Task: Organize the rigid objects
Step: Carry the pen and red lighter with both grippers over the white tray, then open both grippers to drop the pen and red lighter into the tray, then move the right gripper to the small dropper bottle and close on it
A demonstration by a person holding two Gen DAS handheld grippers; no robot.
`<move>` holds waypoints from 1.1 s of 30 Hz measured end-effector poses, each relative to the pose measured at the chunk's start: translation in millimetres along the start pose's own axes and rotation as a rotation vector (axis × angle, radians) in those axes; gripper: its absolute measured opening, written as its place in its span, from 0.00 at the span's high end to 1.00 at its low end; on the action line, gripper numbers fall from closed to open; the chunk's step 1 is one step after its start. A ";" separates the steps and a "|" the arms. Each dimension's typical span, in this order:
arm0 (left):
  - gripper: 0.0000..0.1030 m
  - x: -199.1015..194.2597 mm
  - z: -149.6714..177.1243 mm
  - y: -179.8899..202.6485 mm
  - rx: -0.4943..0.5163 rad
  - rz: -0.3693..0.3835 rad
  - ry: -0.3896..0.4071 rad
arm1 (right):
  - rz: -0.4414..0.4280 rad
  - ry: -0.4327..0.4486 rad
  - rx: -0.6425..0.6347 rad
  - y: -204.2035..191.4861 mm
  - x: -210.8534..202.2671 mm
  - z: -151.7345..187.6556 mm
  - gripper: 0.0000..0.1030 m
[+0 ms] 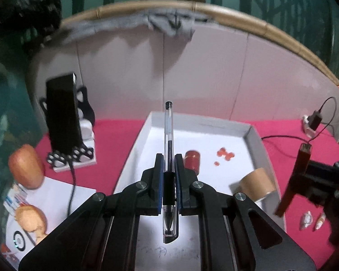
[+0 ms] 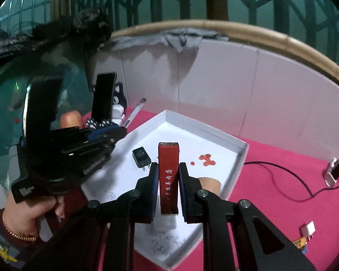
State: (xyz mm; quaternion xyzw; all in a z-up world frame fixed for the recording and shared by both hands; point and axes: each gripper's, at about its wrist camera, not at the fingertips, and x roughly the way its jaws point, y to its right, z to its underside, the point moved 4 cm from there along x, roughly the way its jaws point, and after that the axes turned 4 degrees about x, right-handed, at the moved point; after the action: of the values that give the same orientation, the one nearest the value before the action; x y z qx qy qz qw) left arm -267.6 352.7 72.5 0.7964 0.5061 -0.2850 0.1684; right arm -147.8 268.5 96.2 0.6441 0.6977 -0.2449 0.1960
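- Your left hand-held gripper (image 1: 168, 176): jaws pinching a clear pen (image 1: 168, 155) by its black grip section; the pen runs straight along the fingers, capped end at 12 o'clock, writing tip toward the camera.
- White tray (image 1: 257, 142): shallow, walled, resting on the pink worktop (image 1: 115, 149); the pen is held above its near-left part.
- Tray contents, left wrist view: a red cylinder (image 1: 192, 161) just at 1 o'clock of the gripper fingers; a cluster of small red pieces (image 1: 224, 153) farther at 2 o'clock; a tan cylinder (image 1: 256, 184) lying at 3 o'clock against the right wall.
- Your right hand-held gripper (image 2: 168, 180): jaws pinching a red rectangular block (image 2: 168, 176) with white characters down its face; the block stands upright between the fingers, over the tray.
- Black charger plug (image 2: 142, 155): lies flat in the tray, at 11 o'clock of the red block, prongs toward the camera.
- Worktop outside the tray, left wrist view: a black phone on a stand (image 1: 63, 117) at 10 o'clock; an orange-red rounded object (image 1: 26, 167) at 9 o'clock; two small shells (image 1: 311, 220) at 4 o'clock.
- Black cable (image 2: 282, 176): trails across the worktop at 3 o'clock of the tray.
- Your left hand (image 2: 31, 207): wraps the left gripper's handle, a gold bracelet at the wrist.
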 end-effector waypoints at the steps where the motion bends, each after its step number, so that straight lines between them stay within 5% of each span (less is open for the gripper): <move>1: 0.92 7.4 1.1 -0.9 -0.002 -0.003 -0.018 | 0.002 -0.015 0.003 -1.7 9.4 0.6 0.85; 8: 0.92 37.6 13.1 -10.0 0.000 -0.028 -0.085 | 0.031 -0.089 0.011 -6.0 56.8 9.7 0.85; 18: 0.92 45.4 15.6 -13.4 -0.033 -0.016 -0.117 | 0.080 -0.086 -0.017 -7.9 72.1 3.9 0.84; 20: 0.85 44.6 15.0 -12.0 -0.039 -0.014 -0.121 | 0.126 -0.052 -0.042 -8.3 67.2 4.0 0.83; 21: 0.64 44.3 14.4 -11.6 -0.041 -0.016 -0.123 | 0.133 -0.039 -0.050 -8.5 64.3 3.6 0.78; 22: 0.32 43.1 14.0 -11.4 -0.043 -0.022 -0.118 | 0.138 -0.025 -0.053 -8.0 59.5 3.8 0.63; 24: 0.11 37.5 13.1 -17.1 -0.059 -0.061 -0.090 | 0.168 0.006 -0.042 -1.9 50.8 2.3 0.49; 25: 0.09 34.8 13.3 -21.0 -0.078 -0.063 -0.081 | 0.173 0.018 -0.037 1.1 46.0 2.1 0.33; 27: 0.09 27.2 13.6 -26.8 -0.113 -0.070 -0.069 | 0.174 0.042 -0.030 5.9 35.4 3.3 0.18; 33: 0.09 1.9 13.0 -29.2 -0.176 -0.068 -0.007 | 0.176 0.104 -0.038 6.7 7.6 10.6 0.18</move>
State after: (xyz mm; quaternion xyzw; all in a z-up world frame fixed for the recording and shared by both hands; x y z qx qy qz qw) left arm -297.0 359.4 61.7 0.7598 0.5553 -0.2479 0.2299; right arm -142.3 268.7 82.6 0.7110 0.6522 -0.1794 0.1924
